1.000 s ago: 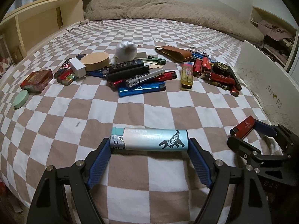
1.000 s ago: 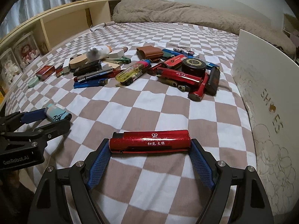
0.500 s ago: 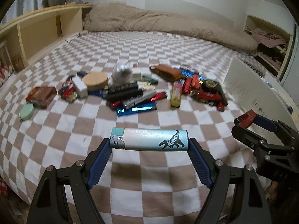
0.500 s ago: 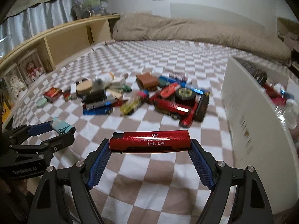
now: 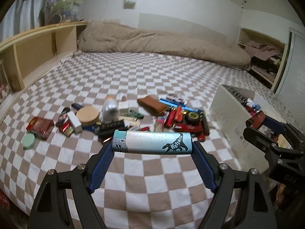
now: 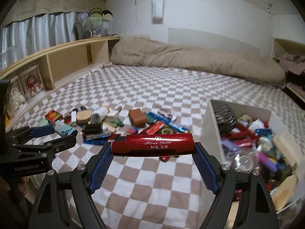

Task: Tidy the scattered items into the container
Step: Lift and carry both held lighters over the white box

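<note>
The left claw [image 5: 152,143] gripped a pale blue lighter [image 5: 151,142] above the checkered bed [image 5: 133,171] — the right claw [image 6: 152,144] gripped a red lighter [image 6: 152,145], beside the white box [image 6: 211,129].

Checkered brown-white bed [image 5: 144,80] ahead of tongs, tan duvet [image 6: 190,57] bunched at far end, wooden shelf [image 6: 63,55] left, grey curtain [image 6: 38,32] above, white wall [image 5: 190,3] behind.

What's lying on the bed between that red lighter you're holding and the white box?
Nothing: in the right wrist view, only bare checkered blanket lies between the red lighter and the white box; the pile sits behind the lighter.
</note>
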Motion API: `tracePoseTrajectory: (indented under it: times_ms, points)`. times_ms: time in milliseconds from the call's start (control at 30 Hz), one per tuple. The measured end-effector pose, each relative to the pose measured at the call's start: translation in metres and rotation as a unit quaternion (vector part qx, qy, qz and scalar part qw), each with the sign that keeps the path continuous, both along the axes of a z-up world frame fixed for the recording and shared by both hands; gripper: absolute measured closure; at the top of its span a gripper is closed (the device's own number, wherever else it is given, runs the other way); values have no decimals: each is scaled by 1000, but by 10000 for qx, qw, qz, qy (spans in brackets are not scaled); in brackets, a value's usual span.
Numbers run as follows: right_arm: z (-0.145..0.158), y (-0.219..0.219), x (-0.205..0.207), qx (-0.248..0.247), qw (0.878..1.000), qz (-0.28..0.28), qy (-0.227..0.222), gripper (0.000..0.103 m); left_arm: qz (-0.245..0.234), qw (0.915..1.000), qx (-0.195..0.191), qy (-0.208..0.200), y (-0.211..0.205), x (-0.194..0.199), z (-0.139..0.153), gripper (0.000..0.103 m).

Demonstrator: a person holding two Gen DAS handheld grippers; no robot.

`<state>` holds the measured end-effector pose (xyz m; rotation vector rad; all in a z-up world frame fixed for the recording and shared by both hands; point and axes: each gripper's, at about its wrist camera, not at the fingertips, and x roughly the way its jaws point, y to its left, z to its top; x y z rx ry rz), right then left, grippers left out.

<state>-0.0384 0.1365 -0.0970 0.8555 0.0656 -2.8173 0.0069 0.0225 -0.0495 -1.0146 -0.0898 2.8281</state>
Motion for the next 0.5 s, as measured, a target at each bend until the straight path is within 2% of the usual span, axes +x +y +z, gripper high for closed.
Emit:
tracePoseTrajectory:
  times_ms: [500]
  points:
    - [44,63,9,-33,9970,-642,439,19,-602,9970,74,472,52,-6,49,21]
